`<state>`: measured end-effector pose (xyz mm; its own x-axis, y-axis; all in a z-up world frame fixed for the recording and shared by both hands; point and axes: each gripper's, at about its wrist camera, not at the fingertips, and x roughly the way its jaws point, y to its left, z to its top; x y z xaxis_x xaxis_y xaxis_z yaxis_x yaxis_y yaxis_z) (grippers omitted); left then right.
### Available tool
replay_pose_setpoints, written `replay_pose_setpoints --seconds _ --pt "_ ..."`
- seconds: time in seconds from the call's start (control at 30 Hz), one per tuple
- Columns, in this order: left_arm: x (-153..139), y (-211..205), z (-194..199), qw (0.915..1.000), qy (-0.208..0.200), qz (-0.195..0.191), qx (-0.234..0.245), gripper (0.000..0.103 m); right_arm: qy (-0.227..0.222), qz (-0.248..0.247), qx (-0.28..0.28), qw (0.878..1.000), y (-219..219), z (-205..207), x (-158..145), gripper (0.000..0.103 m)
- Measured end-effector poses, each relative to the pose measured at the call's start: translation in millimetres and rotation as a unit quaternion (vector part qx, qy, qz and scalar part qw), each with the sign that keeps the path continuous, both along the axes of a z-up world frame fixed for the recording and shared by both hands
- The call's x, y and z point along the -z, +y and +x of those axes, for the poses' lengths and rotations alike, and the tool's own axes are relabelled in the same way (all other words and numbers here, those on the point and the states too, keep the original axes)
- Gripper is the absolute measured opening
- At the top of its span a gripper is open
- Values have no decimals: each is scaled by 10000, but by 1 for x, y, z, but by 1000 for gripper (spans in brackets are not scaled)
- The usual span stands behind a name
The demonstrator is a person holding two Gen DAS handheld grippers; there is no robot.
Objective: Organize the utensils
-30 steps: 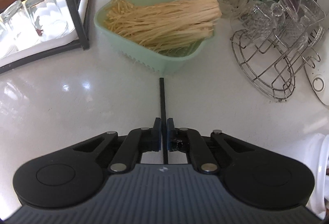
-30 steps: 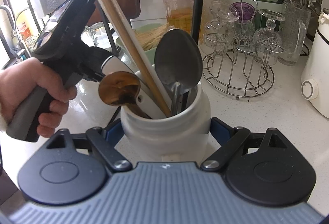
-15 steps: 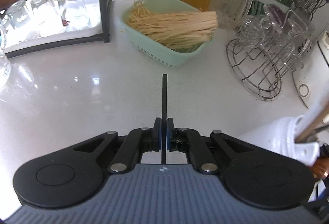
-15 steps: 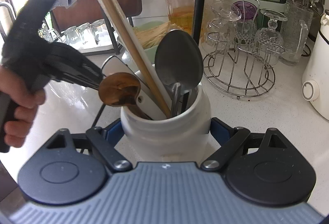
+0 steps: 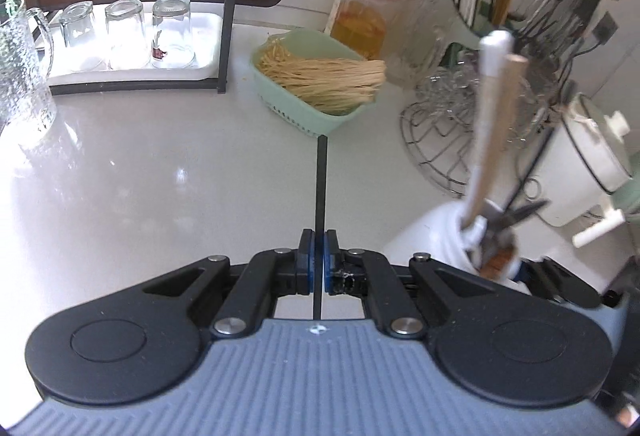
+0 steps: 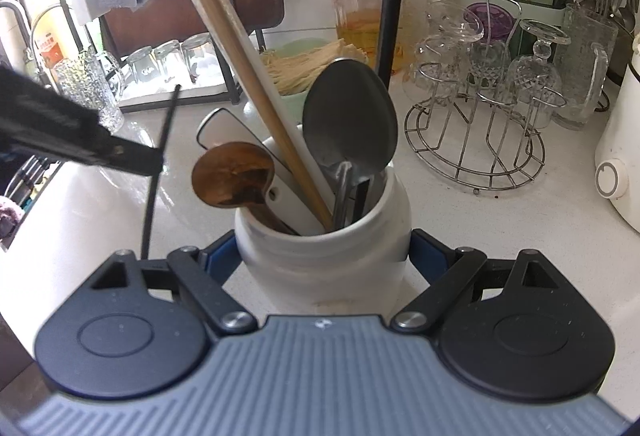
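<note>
My left gripper (image 5: 319,256) is shut on a thin black chopstick (image 5: 321,187) that sticks out forward above the white counter. The right wrist view shows that left gripper (image 6: 132,155) at the left edge, with the chopstick (image 6: 158,167) slanting down beside the jar and apart from it. My right gripper (image 6: 322,260) is shut on a white ceramic jar (image 6: 320,268), one blue pad on each side. In the jar stand a wooden spoon (image 6: 232,179), a metal spoon (image 6: 348,115), a long wooden handle (image 6: 224,27) and a white spatula (image 6: 224,123). The same jar (image 5: 424,236) is at the lower right of the left wrist view.
A green basket of dry noodles (image 5: 316,83) sits in the middle of the counter. A wire rack with glasses (image 6: 476,139), a red-lidded jar (image 5: 368,11), a white pot (image 5: 588,151), a tray of upturned glasses (image 5: 132,35) and a glass pitcher (image 5: 20,75) surround it.
My left gripper has risen and drawn back with the chopstick, so more of the counter and the jar now show. The hand on it has slid out of the right view. The right gripper has not moved.
</note>
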<state>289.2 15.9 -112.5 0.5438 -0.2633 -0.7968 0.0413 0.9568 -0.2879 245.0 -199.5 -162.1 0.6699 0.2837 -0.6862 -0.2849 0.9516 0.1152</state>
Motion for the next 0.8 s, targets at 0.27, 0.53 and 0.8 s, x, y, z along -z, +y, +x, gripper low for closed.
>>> replay_pose_setpoints --seconds 0.27,0.53,0.8 --pt "-26 -11 -40 9991 -158 -340 191 5 4 -13 -63 10000 3 1 0 91" --pt "-7 -14 -34 9994 -32 -261 206 5 -45 22 -83 10000 1 0 2 91" --pt "49 -1 -19 9972 714 -45 200 5 -40 13 -87 10000 2 0 1 91"
